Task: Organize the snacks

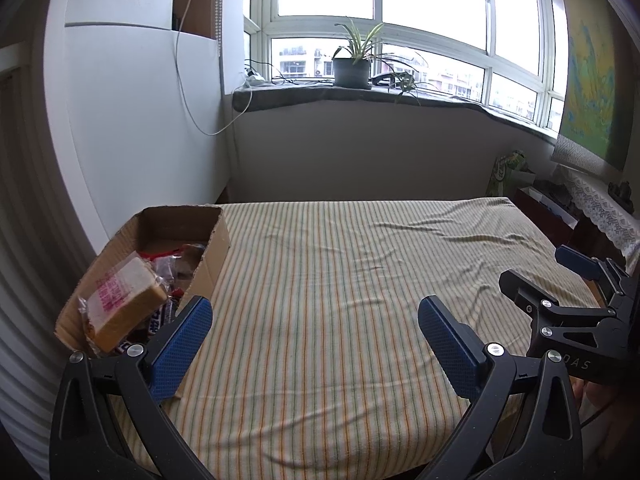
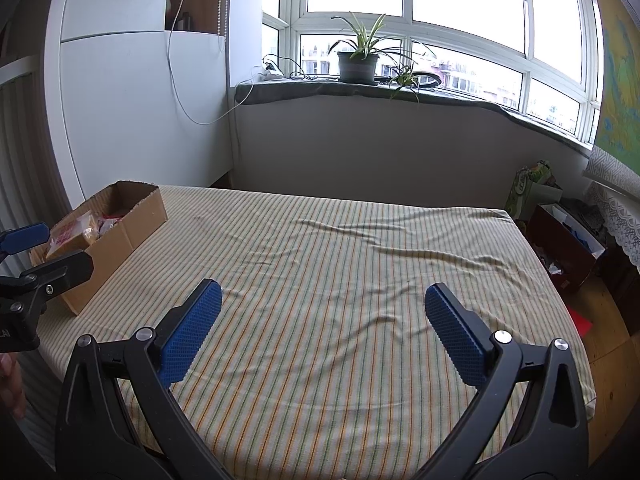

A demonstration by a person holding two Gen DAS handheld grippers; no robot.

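While both grippers hang above the striped cloth (image 1: pixel 320 280), neither holds anything. The left gripper (image 1: pixel 316 318) has its blue-padded fingers (image 1: pixel 186 340) spread wide, with only cloth showing between them. The right gripper (image 2: pixel 322 306) is likewise spread wide over bare cloth, its fingers (image 2: pixel 454 332) well apart.

The cloth, striped in cream, orange and green and creased toward the far right, covers the table (image 2: pixel 591 390) that carries the task's things. A cardboard box (image 1: pixel 210 256) sits at the table's left edge, open at the top, just beside the left gripper's left finger. Inside it, a wrapped slice of bread (image 1: pixel 124 304) with red print on its clear wrapper lies tilted at the near end, resting on top of dark-wrapped candy bars (image 1: pixel 160 318). More clear-wrapped snacks (image 1: pixel 176 262) lie further back in the box; what they are cannot be told. In the right wrist view the same box (image 2: pixel 120 236) stands at the far left, partly behind the left gripper (image 2: pixel 46 250).

Beyond the table a potted plant (image 1: pixel 354 62) stands on the dark windowsill (image 1: pixel 320 94), and a white cable (image 1: pixel 188 92) hangs down the white wall panel.
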